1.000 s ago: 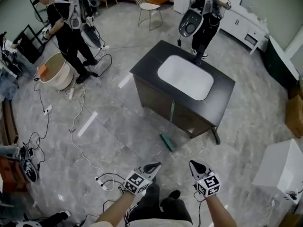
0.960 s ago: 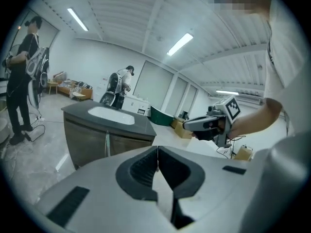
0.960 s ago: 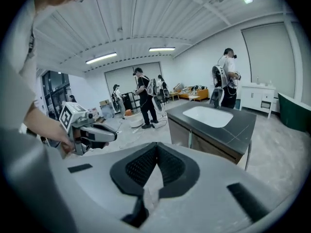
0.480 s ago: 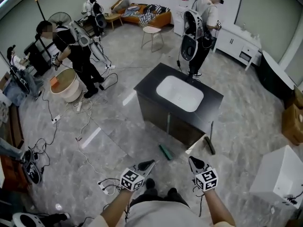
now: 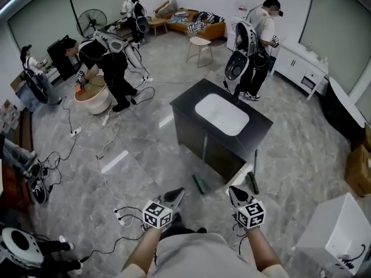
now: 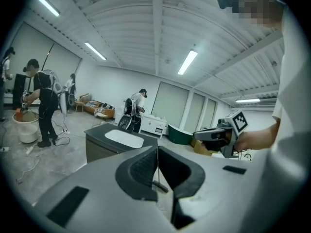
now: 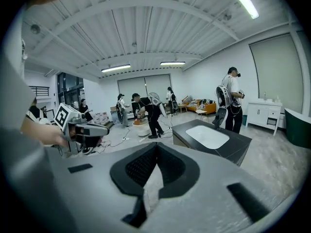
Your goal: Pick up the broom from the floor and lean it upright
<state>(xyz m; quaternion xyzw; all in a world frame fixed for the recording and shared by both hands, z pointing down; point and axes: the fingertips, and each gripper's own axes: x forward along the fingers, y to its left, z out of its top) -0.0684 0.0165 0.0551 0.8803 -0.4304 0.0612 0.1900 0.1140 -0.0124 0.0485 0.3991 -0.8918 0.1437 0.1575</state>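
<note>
The broom (image 5: 201, 184) is standing with its head on the floor, handle leaning against the sink cabinet (image 5: 194, 133). Left claw (image 5: 177, 194) and right claw (image 5: 235, 192) are hovering nearby, both pressed together, empty. The leaning step is looking finished; next is only keeping clear.

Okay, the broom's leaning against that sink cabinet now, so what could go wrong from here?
1. The broom touches the cabinet only with its thin handle, and its head sits on the glossy floor, so it may slide down.
2. Loose cables lie close to where the person stands, a likely trip hazard when stepping away.
3. A dark long-handled tool stands at the cabinet's corner; a falling broom could knock it over.
</note>
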